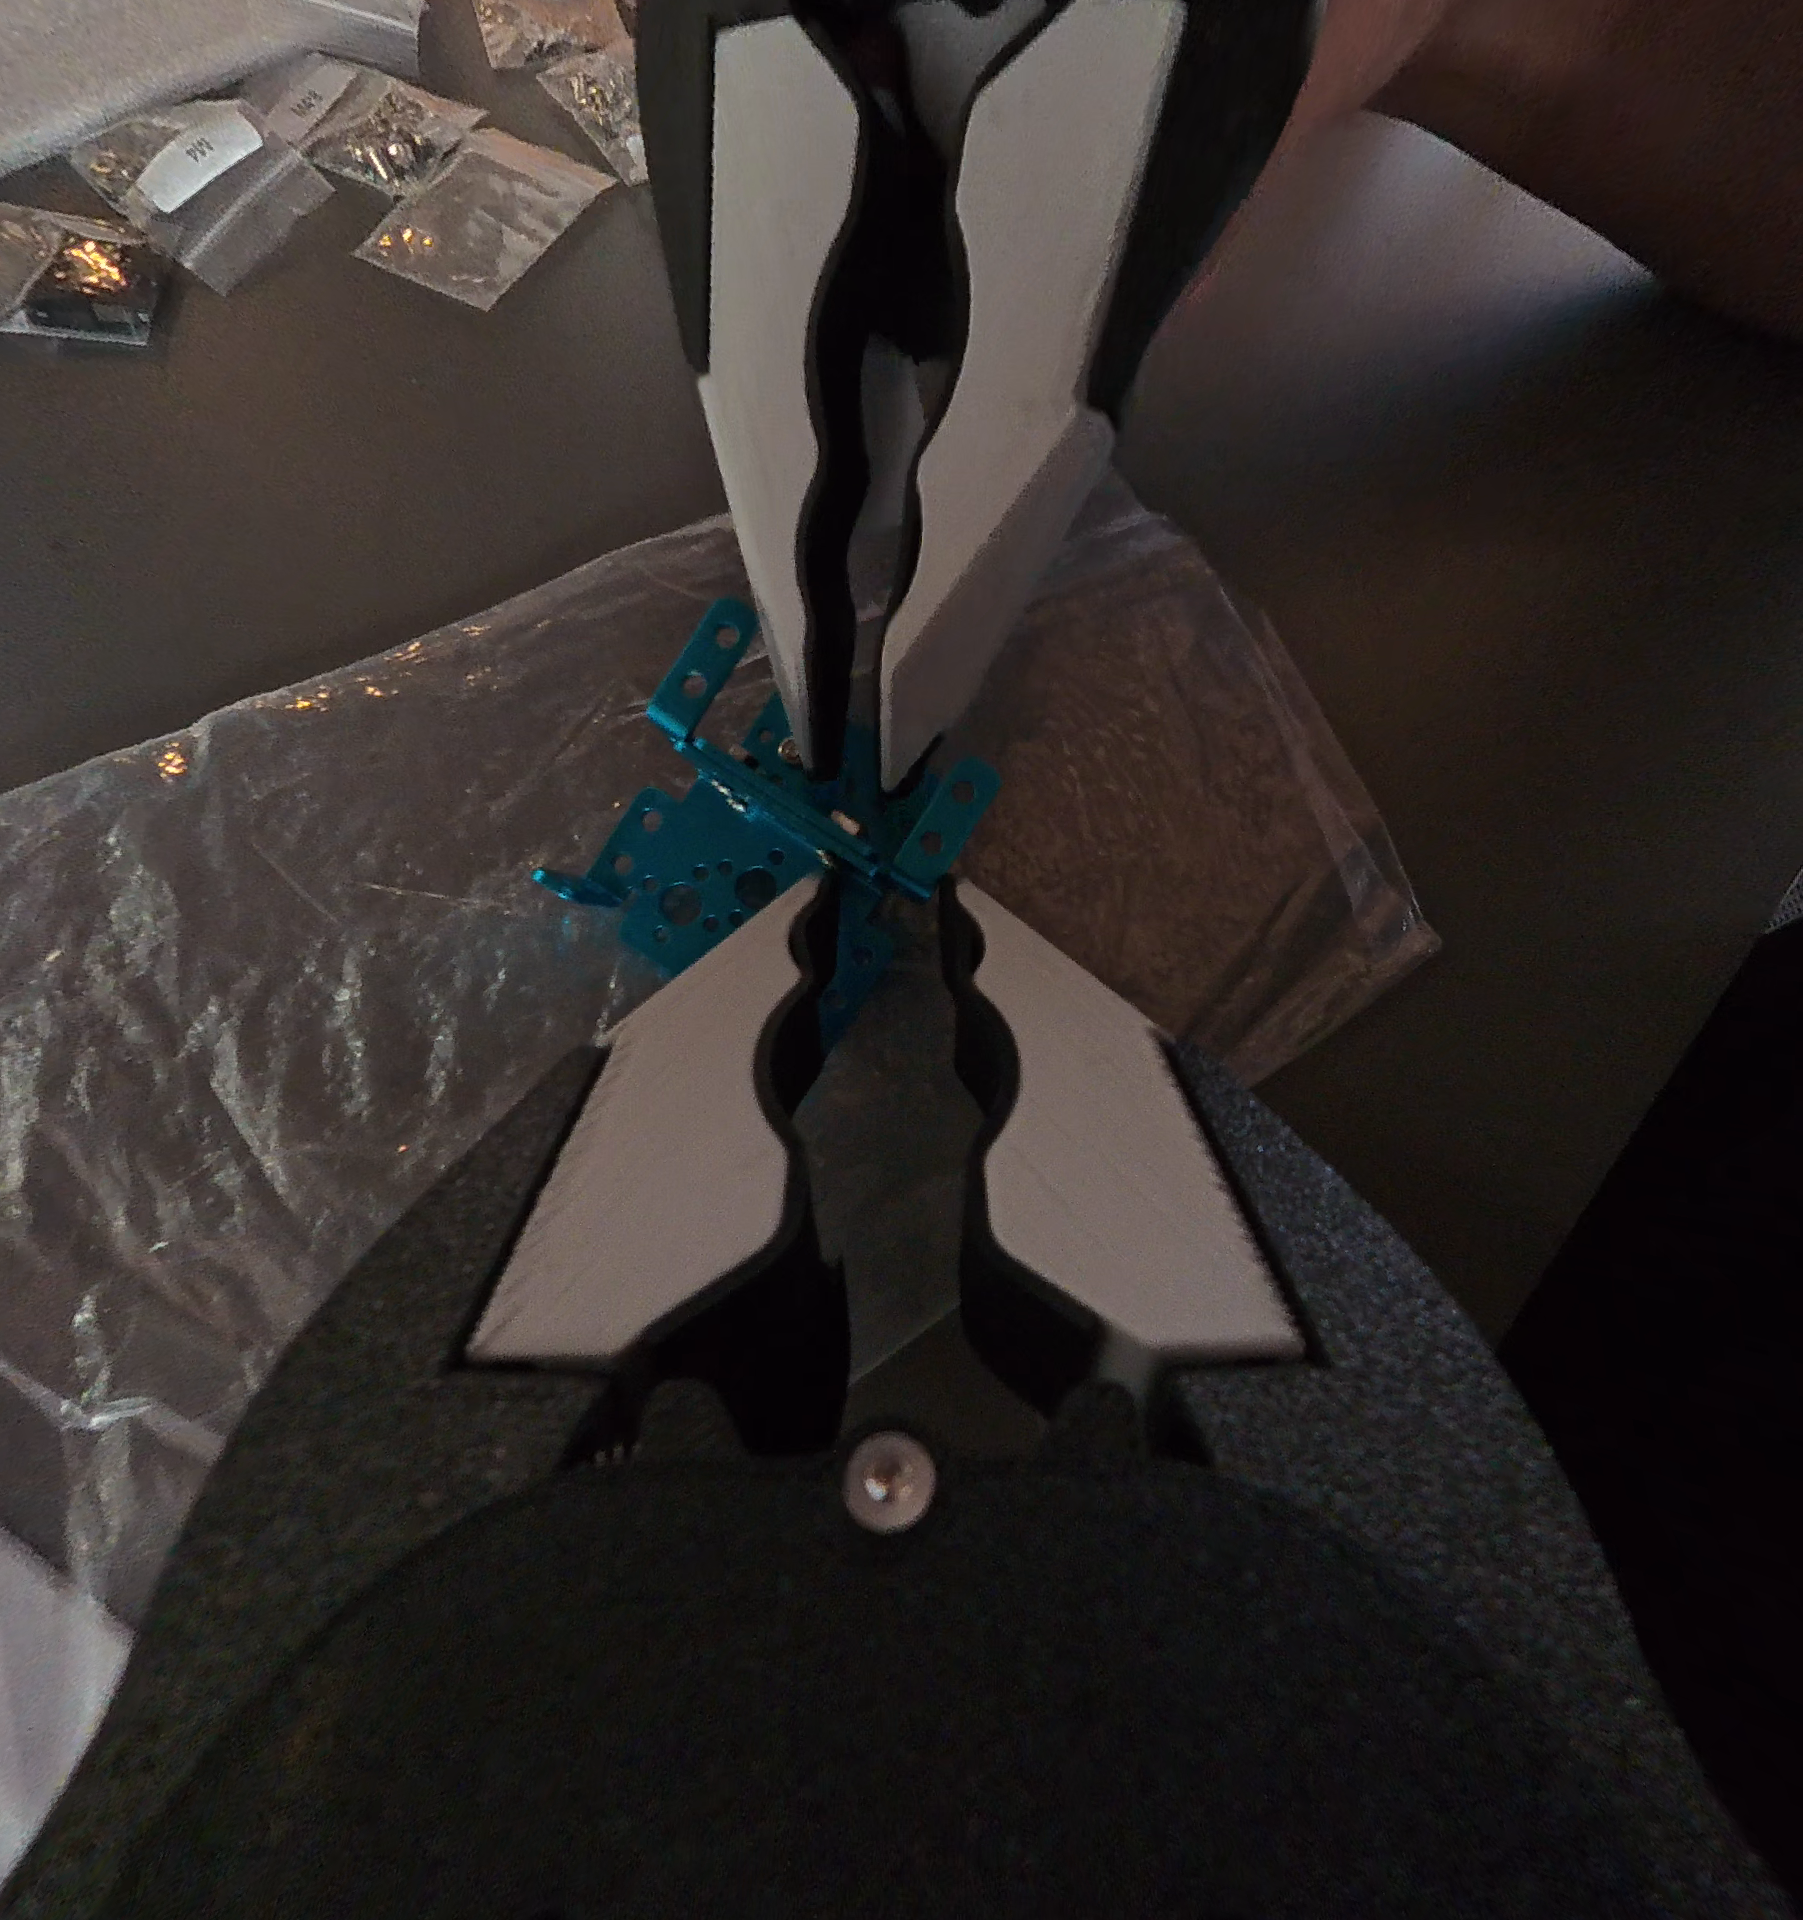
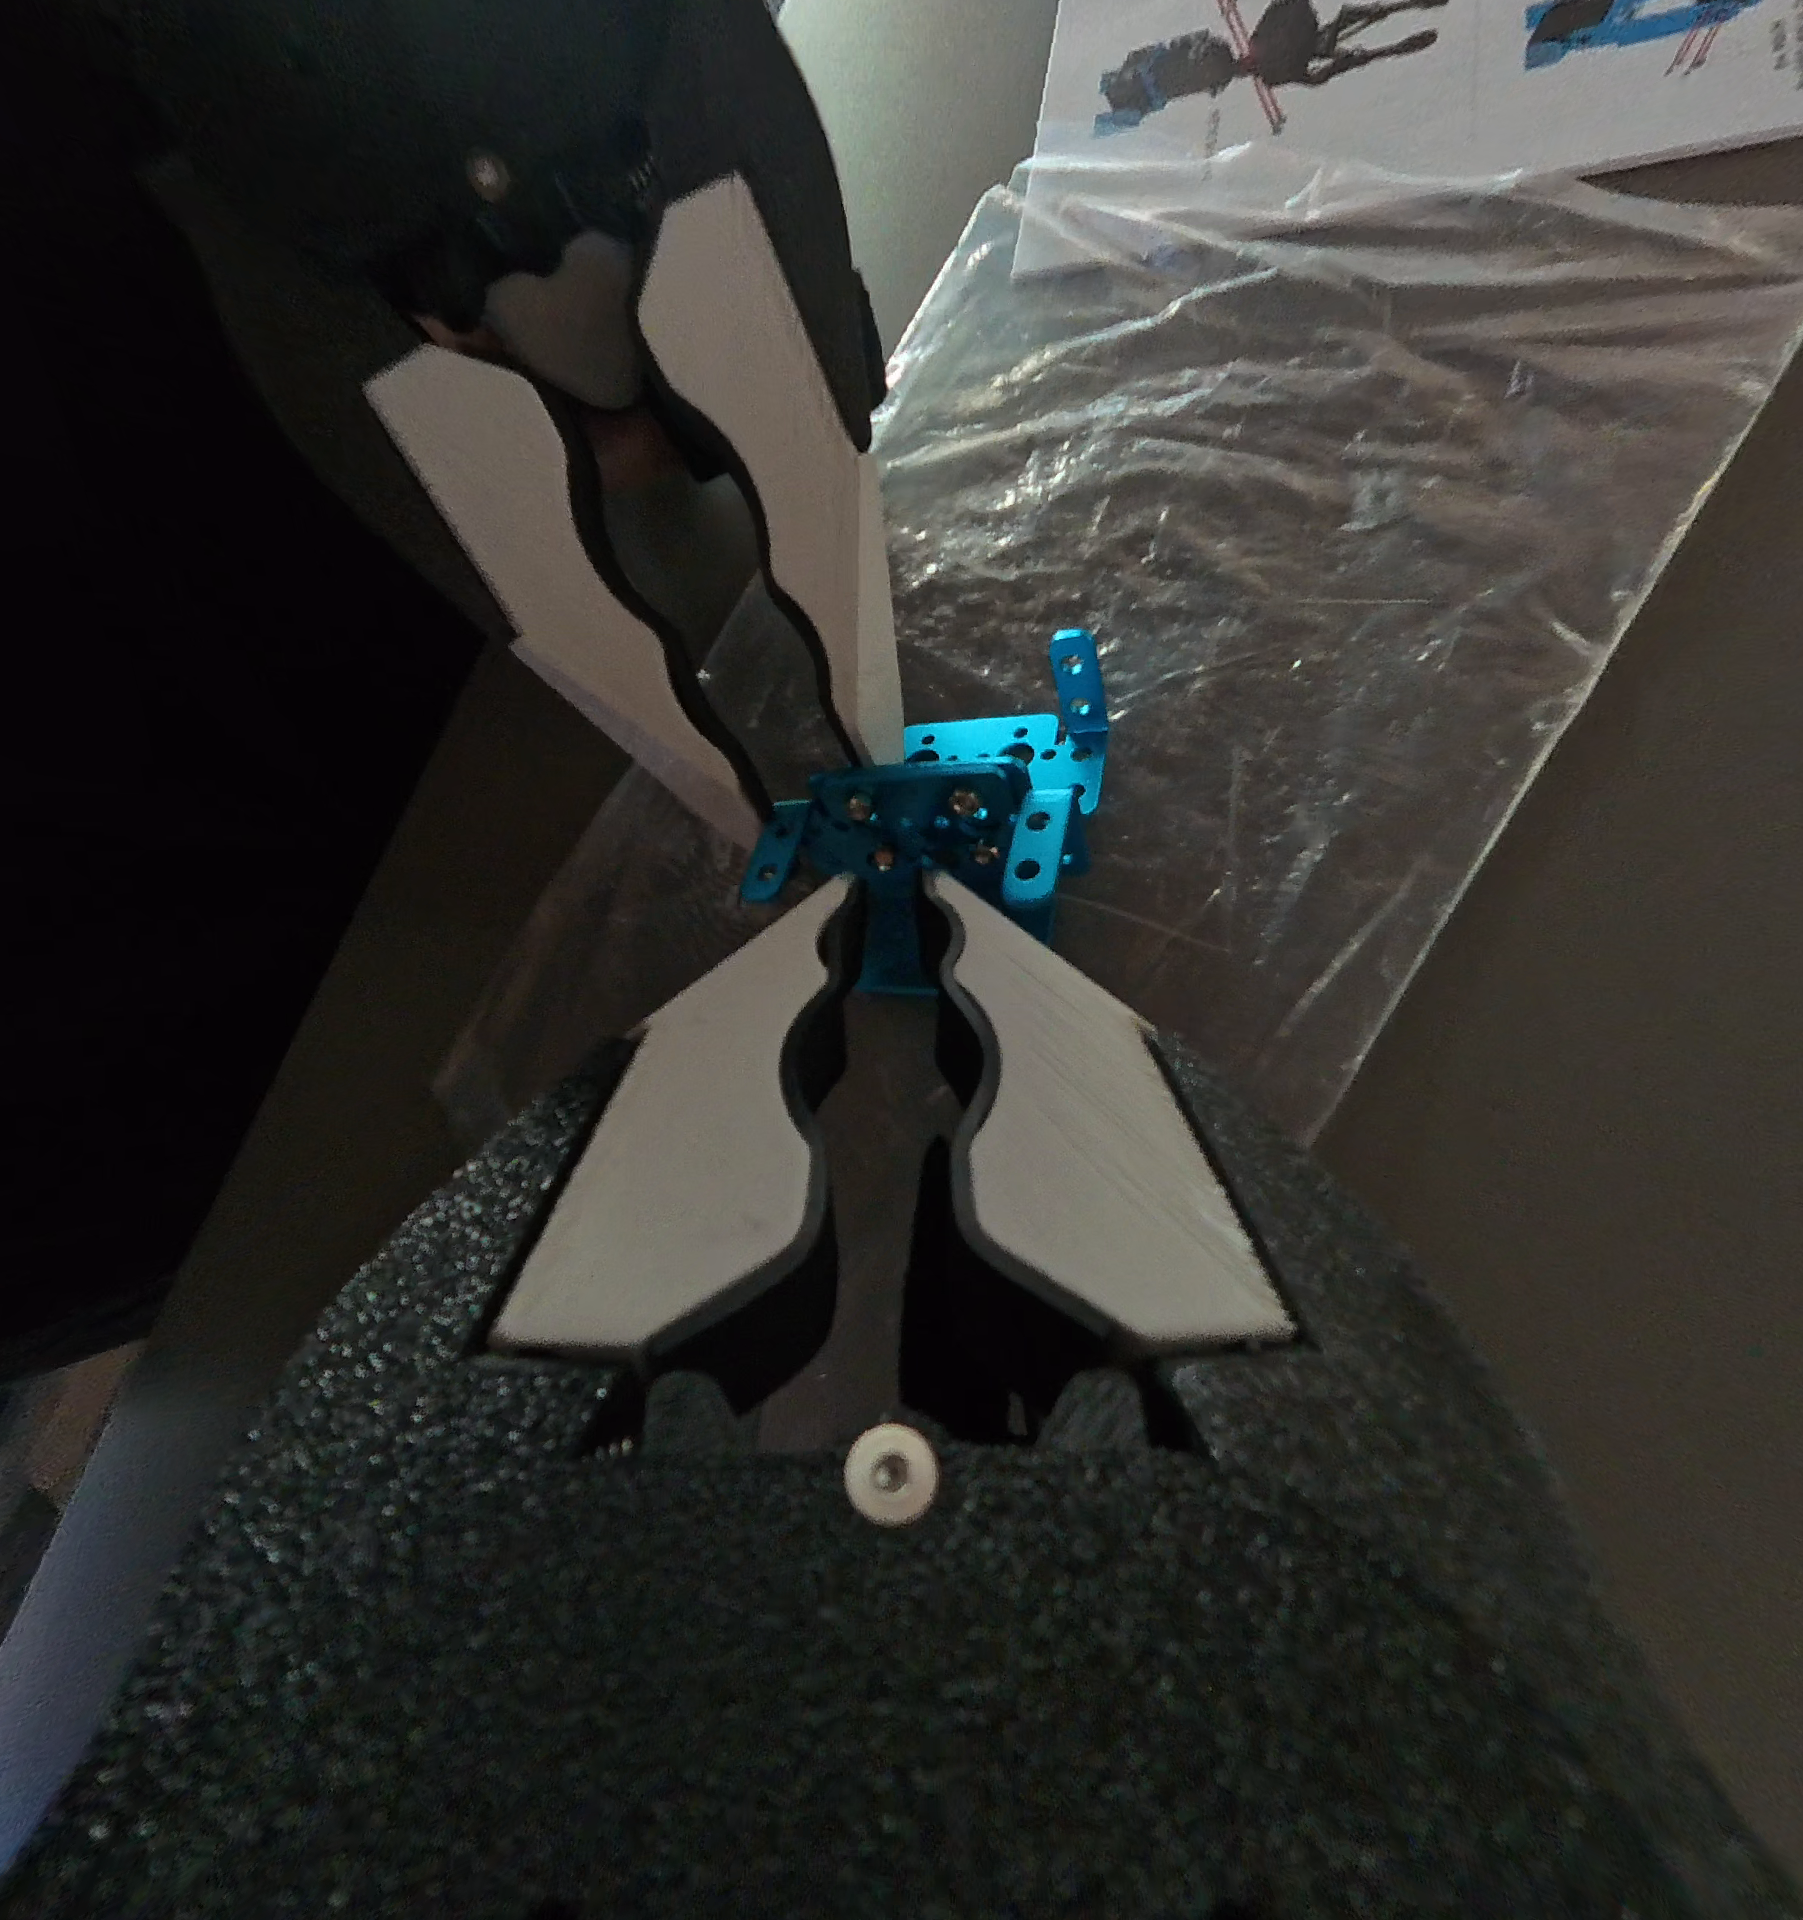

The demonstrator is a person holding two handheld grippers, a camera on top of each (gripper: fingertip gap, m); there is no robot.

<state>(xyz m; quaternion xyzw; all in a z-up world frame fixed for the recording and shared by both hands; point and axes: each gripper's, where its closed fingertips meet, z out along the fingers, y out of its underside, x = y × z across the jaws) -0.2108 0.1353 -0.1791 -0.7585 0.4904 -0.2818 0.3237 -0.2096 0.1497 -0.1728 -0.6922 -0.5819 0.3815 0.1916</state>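
Observation:
A blue metal bracket assembly (image 1: pixel 710 883) with many holes and small brass screws is held between both grippers above a clear plastic bag (image 1: pixel 253 935). My left gripper (image 1: pixel 879 888) is shut on one edge of its plate. My right gripper (image 1: pixel 855 764) comes in from the top of that view and pinches the opposite side. In the right wrist view my right gripper (image 2: pixel 889 883) is shut on an upright blue plate of the assembly (image 2: pixel 980 758). There the left gripper (image 2: pixel 767 816) comes from the upper left and grips a side tab.
Several small clear bags of screws (image 1: pixel 398 145) lie on the dark table (image 1: pixel 357 468) at the far left. A printed instruction sheet (image 2: pixel 1396 83) lies beyond the crinkled plastic bag (image 2: pixel 1292 520). A clear flat pack with brown filling (image 1: pixel 1188 727) sits right of the assembly. Both grippers' tips are close together, under 4 cm apart.

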